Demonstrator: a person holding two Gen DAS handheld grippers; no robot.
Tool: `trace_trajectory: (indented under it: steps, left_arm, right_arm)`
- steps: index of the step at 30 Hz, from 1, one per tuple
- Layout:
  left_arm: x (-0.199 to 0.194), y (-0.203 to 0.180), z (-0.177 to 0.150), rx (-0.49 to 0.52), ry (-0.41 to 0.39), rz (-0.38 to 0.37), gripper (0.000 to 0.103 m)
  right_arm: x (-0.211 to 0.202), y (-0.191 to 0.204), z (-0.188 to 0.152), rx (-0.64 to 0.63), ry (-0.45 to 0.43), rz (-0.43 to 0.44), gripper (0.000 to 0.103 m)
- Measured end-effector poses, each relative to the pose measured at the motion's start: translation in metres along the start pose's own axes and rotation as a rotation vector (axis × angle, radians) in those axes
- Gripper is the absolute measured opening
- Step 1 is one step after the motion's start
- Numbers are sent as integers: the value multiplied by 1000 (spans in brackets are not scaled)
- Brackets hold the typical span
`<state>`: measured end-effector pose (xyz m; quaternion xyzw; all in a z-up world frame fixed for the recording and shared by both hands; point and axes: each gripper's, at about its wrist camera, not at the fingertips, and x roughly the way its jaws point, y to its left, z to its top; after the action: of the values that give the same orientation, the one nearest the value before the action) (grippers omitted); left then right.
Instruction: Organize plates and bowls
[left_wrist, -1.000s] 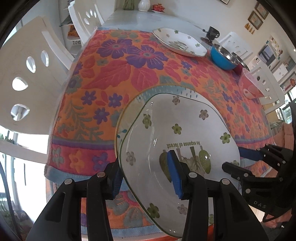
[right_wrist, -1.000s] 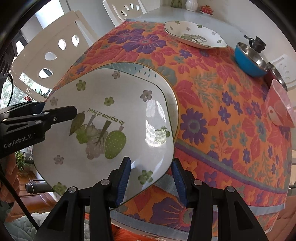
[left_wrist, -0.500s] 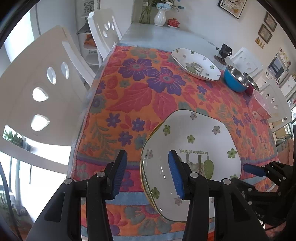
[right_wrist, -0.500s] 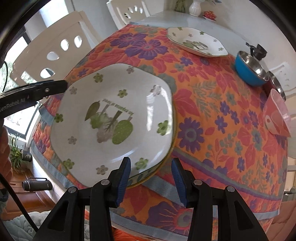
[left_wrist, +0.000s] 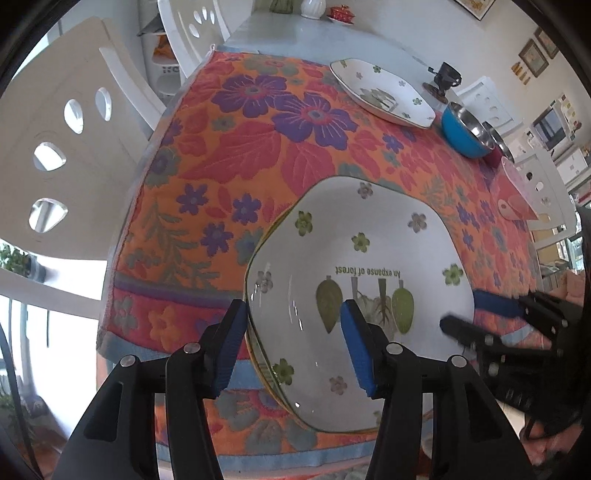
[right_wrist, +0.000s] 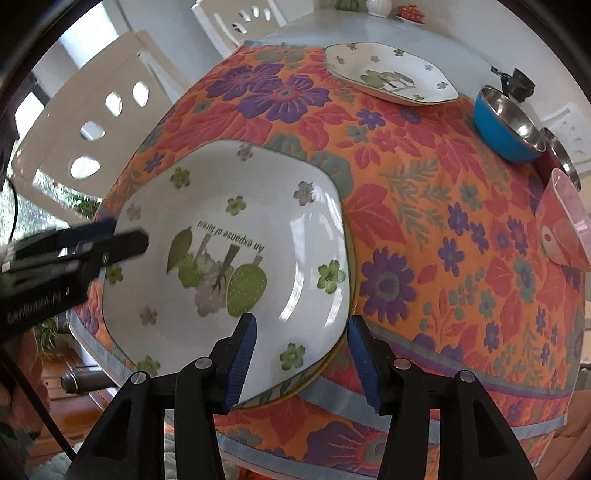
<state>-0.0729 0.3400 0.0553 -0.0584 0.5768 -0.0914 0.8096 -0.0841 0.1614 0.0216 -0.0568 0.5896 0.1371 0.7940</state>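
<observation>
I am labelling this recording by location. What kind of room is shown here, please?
Most likely a home dining room: a table under a floral tablecloth, white dining chairs beside it, framed pictures on the wall.

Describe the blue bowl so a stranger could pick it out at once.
Start at the flowered orange tablecloth and go to its far right edge, past the lone white plate with the green forest print. The blue bowl stands there, next to a pink bowl. It alone is bright blue outside and shiny bare metal inside.
</observation>
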Motion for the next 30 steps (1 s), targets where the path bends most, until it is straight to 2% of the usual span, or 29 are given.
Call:
trace_trajectory:
  steps: [3,5,8,10,15,18,19,20,22,26,30]
  left_arm:
    - [-2,0,2,10,9,-6,49]
    - [-10,3,7,1,-14,11,49]
    - [-33,9,25,-18,-85,16,49]
    - [-54,12,45,-24,-158,1,49]
    - [-100,-3,109,24,-349,-34,52]
    - [-111,-17,145,53,-412,-88,52]
    - [-112,-24,158,70,-426,-102,52]
    - [-111,-30,169,86,-433,-111,52]
    - [-104,-44,191,117,-438,-119,53]
    - [-75,-62,224,162,-403,-125,62]
    - [-29,-70,254,179,-324,-126,62]
  right_arm:
    - [-2,-11,7,37,-9,39,50]
    - [-8,-16,12,44,-29,49,50]
    - [-26,-23,25,-4,-100,-41,50]
    - [-46,-30,37,-30,-167,-105,50]
    - [-103,-49,77,-27,-347,-176,53]
    - [-132,-59,98,-1,-451,-193,58]
    - [-137,-61,105,8,-472,-192,65]
    - [-142,-65,112,19,-489,-189,74]
    - [-146,-71,124,40,-512,-185,79]
    - [-132,-92,152,94,-493,-150,79]
    - [-94,-122,170,228,-422,-83,79]
